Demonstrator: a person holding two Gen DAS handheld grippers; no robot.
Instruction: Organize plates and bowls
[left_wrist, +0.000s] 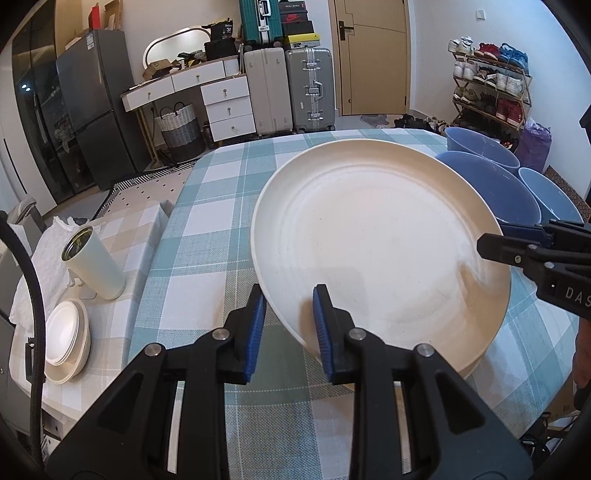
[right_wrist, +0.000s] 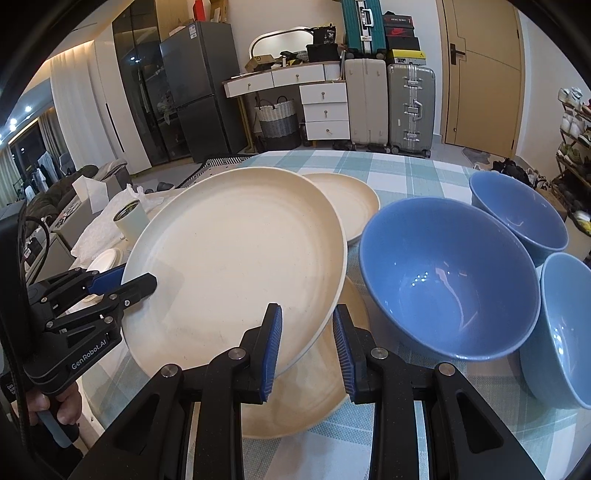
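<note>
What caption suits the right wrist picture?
Both grippers, left gripper and right gripper, clamp a cream plate above another, beside three blue bowls.

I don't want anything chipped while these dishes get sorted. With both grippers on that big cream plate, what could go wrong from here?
1. The left gripper and right gripper pinch only the rim of the tilted cream plate; it might slip and drop onto the cream plate beneath.
2. The large blue bowl sits close beside the held plate's edge; a sideways swing could knock it.
</note>
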